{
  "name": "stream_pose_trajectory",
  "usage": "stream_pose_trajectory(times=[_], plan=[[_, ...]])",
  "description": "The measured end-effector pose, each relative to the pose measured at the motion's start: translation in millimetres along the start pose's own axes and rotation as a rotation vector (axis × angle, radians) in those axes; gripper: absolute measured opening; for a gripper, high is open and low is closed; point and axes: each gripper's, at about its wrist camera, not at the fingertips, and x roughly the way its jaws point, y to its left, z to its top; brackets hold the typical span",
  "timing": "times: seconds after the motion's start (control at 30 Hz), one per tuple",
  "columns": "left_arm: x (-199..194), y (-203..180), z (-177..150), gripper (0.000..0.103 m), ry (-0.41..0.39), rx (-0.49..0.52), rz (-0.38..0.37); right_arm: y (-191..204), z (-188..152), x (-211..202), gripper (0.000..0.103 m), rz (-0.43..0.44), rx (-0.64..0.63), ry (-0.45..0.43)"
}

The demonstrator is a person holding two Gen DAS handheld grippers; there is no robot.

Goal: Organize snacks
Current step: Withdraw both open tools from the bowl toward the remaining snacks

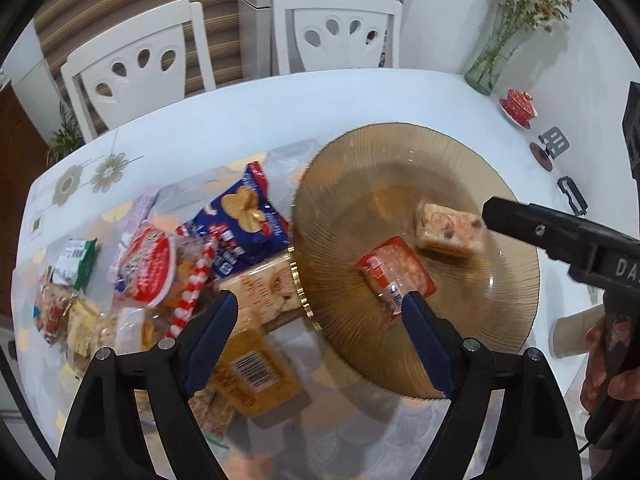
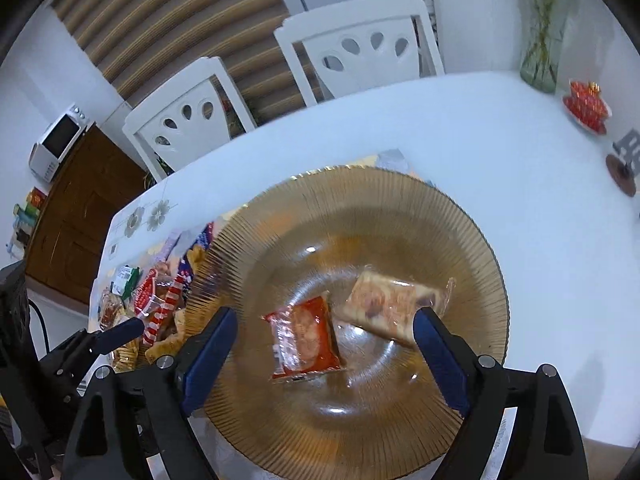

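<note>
A ribbed amber glass plate point(image 1: 460, 152) point(image 2: 360, 192) sits on the white table. A red snack packet point(image 1: 394, 270) point(image 2: 306, 332) and a pale clear-wrapped cake bar point(image 1: 448, 230) point(image 2: 390, 304) lie in it. A heap of snacks lies left of the plate: a blue cookie bag point(image 1: 244, 224), a red-lidded cup point(image 1: 150, 268), a yellow packet point(image 1: 256, 368). My left gripper point(image 1: 318, 310) is open and empty above the plate's left rim. My right gripper point(image 2: 322, 324) is open and empty above the plate; the two packets lie below between its fingers. It shows at the right of the left wrist view point(image 1: 560, 236).
Two white chairs point(image 1: 336, 28) point(image 1: 136, 64) stand behind the table. A glass vase with flowers point(image 1: 496, 60) point(image 2: 542, 56), a red-and-white cup on a saucer point(image 1: 518, 106) point(image 2: 586, 106) and a small dark stand point(image 1: 550, 148) sit at the far right.
</note>
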Motion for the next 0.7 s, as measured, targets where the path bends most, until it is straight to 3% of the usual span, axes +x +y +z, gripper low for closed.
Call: stream_pose_trajectory(times=[0.37,0.7], plan=[[-40.1,78.6,-13.0,0.083,-0.063,-0.09,0.063,97.9,3.9,-16.5,0.092,0.038,-0.134,-0.109],[-51.2,188.2,-64.6,0.083,-0.036,-0.252,0.153,170.3,-48.5,12.7,0.093,0.124,-0.248,-0.083]])
